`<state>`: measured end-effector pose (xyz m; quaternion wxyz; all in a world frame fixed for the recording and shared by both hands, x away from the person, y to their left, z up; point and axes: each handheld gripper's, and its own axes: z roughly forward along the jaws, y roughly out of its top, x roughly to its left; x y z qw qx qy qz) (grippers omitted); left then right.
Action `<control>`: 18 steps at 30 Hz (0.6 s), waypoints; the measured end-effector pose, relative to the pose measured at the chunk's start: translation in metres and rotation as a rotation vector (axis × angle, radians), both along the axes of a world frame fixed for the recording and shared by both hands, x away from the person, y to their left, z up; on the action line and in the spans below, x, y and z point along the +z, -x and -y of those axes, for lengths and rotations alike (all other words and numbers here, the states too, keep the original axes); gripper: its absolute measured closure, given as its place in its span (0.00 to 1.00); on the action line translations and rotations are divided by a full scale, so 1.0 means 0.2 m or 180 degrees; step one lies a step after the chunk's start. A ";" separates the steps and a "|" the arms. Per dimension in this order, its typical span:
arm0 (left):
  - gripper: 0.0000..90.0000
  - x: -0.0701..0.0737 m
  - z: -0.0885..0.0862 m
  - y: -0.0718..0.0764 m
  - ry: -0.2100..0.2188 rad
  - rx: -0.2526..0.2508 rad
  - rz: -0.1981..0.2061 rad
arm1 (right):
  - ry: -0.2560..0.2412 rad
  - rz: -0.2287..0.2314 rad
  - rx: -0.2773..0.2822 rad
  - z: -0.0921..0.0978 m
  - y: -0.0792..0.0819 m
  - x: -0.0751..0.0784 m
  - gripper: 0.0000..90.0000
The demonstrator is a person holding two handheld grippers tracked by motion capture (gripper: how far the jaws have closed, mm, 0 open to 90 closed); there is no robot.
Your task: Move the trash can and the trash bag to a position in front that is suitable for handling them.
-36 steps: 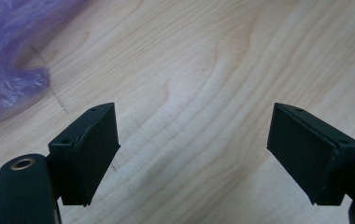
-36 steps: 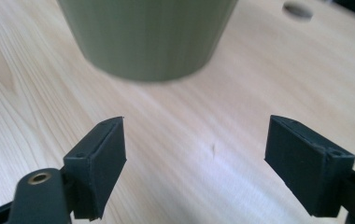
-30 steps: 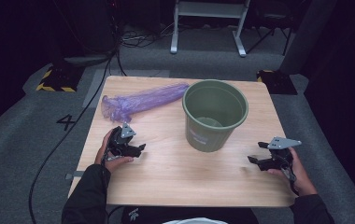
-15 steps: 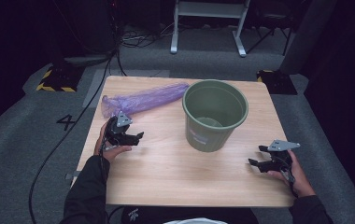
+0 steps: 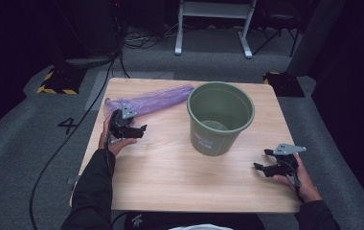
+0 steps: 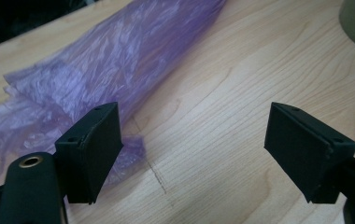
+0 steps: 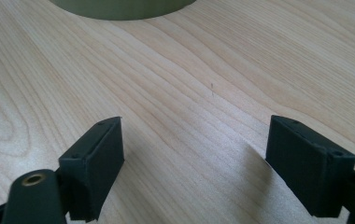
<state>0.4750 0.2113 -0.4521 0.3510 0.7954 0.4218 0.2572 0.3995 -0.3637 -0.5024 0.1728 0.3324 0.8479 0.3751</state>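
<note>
The left gripper (image 5: pixel 131 129) sits low at the near end of the crumpled, translucent purple plastic bag (image 5: pixel 151 100), jaws spread wide and holding nothing, apparently lined up to pinch the bag's loose edge. The bag lies flat as a long bundle at about ten o'clock on the pale wooden table (image 5: pixel 170 177), its far end just beside the round olive-green plastic bin (image 5: pixel 221 117), which stands upright and open, probably awaiting the bag as a liner. In the left gripper view the film (image 6: pixel 119 60) looks thin and wrinkled. The right gripper (image 5: pixel 268 165) rests at four o'clock, likewise wide open and empty, clear of the work.
</note>
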 end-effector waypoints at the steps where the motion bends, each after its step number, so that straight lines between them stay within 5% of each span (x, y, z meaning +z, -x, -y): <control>1: 0.20 0.00 -0.01 -0.01 0.0033 0.0046 -0.0004 | -0.0010 -0.0015 0.0002 0.00 0.00 0.00 0.21; 10: 0.21 -0.09 -0.07 -0.11 -0.0104 0.0395 -0.0097 | -0.0061 -0.0113 -0.0011 0.01 -0.02 0.00 0.20; 14: 0.21 -0.13 -0.08 -0.13 -0.0122 0.0426 -0.0160 | -0.0068 -0.0129 0.0019 0.01 -0.02 0.00 0.20; 18: 0.34 -0.17 -0.10 -0.15 -0.0078 0.0440 -0.0256 | -0.0068 -0.0126 0.0029 0.01 -0.02 0.00 0.20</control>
